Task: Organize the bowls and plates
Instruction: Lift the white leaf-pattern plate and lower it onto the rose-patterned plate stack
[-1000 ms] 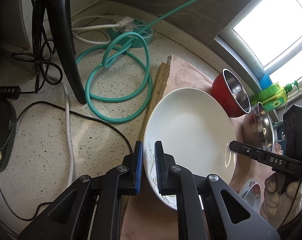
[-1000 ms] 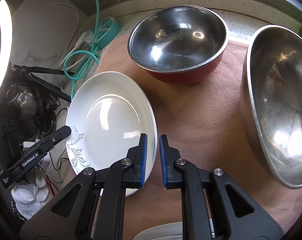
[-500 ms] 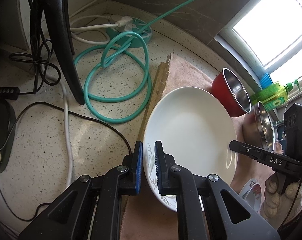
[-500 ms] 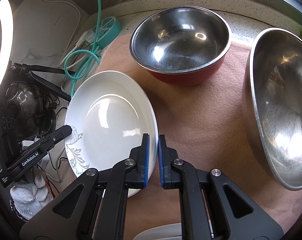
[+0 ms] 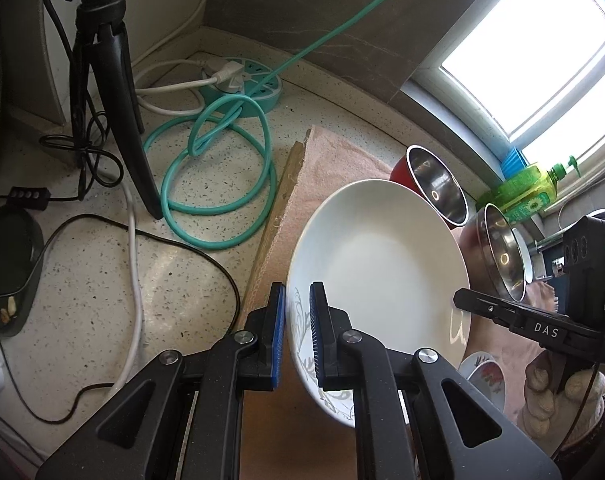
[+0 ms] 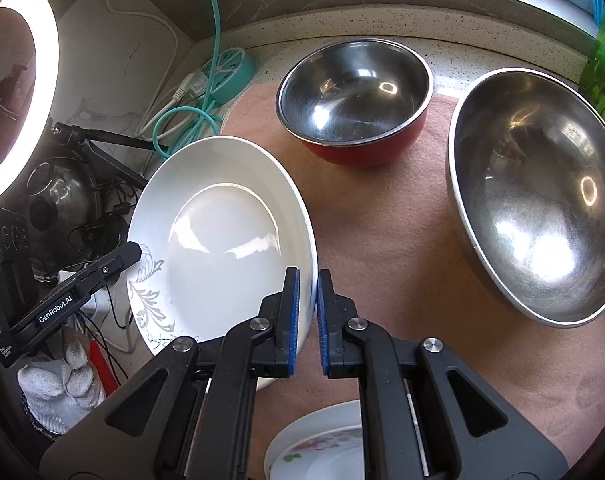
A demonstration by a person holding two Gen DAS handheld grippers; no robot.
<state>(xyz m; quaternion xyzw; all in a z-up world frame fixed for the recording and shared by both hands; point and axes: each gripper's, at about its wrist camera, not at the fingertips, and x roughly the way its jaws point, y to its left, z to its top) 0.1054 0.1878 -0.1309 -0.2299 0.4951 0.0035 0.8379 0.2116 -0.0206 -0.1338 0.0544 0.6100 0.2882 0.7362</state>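
A white deep plate (image 5: 378, 256) with a grey leaf pattern is held above a pink mat (image 6: 382, 240). My left gripper (image 5: 293, 340) is shut on its left rim. My right gripper (image 6: 307, 312) is shut on its opposite rim; the plate (image 6: 222, 236) fills the left of that view. A red bowl with a steel inside (image 6: 352, 96) and a large steel bowl (image 6: 538, 196) stand on the mat behind it. A small flowered plate (image 6: 318, 448) lies under the right gripper.
A teal power strip (image 5: 258, 84) with a coiled teal cable (image 5: 218, 176), a black tripod (image 5: 110, 76) and loose black and white wires lie on the speckled counter to the left. A green soap bottle (image 5: 530, 188) stands by the window. A ring light (image 6: 18, 92) glows far left.
The plate has risen a little with both grippers on it, and both views have drawn back slightly from the counter and bowls.
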